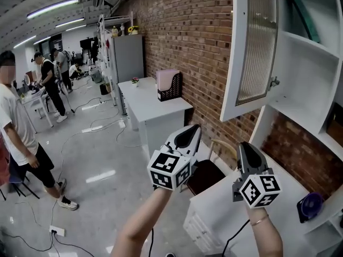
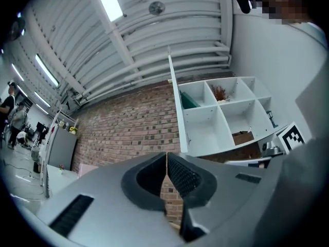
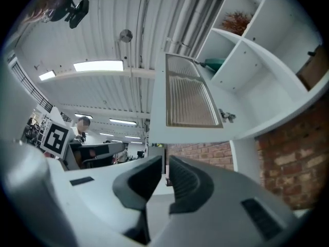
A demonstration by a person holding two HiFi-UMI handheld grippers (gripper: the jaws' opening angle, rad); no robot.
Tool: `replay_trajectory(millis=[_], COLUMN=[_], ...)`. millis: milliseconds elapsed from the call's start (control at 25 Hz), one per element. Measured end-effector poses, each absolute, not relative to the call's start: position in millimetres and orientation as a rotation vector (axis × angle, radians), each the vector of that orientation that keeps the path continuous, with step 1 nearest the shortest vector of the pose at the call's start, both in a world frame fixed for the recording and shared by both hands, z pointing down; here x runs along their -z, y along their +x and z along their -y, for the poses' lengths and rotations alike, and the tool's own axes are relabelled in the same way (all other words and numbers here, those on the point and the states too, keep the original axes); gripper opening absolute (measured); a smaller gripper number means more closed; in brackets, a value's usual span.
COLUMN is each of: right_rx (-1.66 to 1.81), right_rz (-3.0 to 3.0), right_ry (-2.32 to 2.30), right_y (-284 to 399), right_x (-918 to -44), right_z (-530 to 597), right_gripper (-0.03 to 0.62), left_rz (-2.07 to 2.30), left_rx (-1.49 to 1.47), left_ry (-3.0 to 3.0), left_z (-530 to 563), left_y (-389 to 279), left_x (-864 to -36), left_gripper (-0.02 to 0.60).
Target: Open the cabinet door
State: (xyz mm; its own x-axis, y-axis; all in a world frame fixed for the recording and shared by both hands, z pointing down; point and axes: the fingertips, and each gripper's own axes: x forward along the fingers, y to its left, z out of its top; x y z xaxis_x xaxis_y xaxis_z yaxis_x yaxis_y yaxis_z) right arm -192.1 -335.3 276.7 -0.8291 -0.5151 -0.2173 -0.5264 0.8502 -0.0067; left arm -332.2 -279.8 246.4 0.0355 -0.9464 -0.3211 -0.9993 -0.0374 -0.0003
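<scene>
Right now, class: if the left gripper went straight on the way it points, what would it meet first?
The left gripper would probably meet the brick wall, visible just beyond its closed tips; the open cabinet door hangs above that line. Depth is unclear.

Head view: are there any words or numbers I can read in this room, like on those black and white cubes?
No readable words or numbers anywhere.
Left marker cube: only black-and-white squares, no letters.
Right marker cube: the same, squares only.
Cabinet door: no label or sign.
Grey locker: anything on it is too small to read.
</scene>
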Motion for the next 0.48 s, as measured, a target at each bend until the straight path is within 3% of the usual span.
replay_trajectory(millis=[480], right_rx=[0.132], right_rz=[-2.919], right_ry=[-0.87], right_y=[-164.5], right_x=[-365.9], right_z=[311.0], right_gripper=[0.012], left_rz=[-2.148], left_rx=[-0.224], left_ry=[-2.164], left_z=[257.8], left_y=[-309.3], left_x=[-347.5], left_gripper=[0.003])
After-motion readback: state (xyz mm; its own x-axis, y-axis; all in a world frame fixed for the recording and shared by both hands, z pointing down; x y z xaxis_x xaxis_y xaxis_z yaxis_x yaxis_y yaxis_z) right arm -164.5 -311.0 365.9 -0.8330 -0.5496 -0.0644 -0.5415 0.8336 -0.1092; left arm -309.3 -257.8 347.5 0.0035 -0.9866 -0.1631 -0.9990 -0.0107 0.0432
